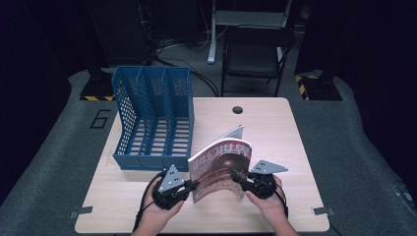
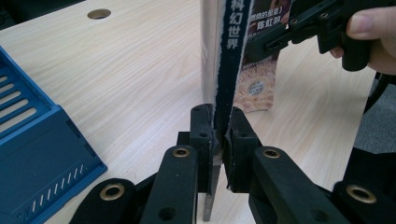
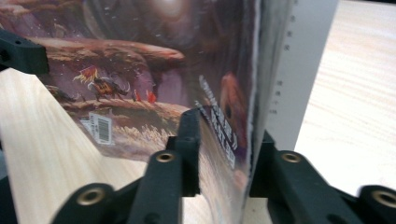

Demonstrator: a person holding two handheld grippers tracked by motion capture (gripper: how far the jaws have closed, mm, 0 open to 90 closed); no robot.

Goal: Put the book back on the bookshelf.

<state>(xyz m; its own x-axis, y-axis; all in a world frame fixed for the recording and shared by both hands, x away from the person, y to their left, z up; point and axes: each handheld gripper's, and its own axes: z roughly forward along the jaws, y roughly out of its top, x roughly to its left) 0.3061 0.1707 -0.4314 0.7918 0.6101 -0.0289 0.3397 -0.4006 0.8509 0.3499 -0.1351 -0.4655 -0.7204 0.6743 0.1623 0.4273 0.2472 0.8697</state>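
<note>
A magazine (image 1: 221, 164) with a reddish-brown cover stands upright on the wooden table (image 1: 275, 132), front centre, its pages slightly fanned. My left gripper (image 1: 193, 187) is shut on the lower part of its blue spine (image 2: 231, 60), and in the left gripper view (image 2: 217, 140) both pads press on it. My right gripper (image 1: 237, 176) straddles the magazine's other edge. In the right gripper view (image 3: 227, 128) the cover (image 3: 154, 70) sits between the jaws with a gap to the left pad, so this gripper is open.
A blue three-slot file rack (image 1: 152, 118) lies at the table's left, just behind my left gripper, its corner close by (image 2: 32, 154). A cable hole (image 1: 237, 109) is near the far edge. A dark chair (image 1: 255, 54) stands beyond the table.
</note>
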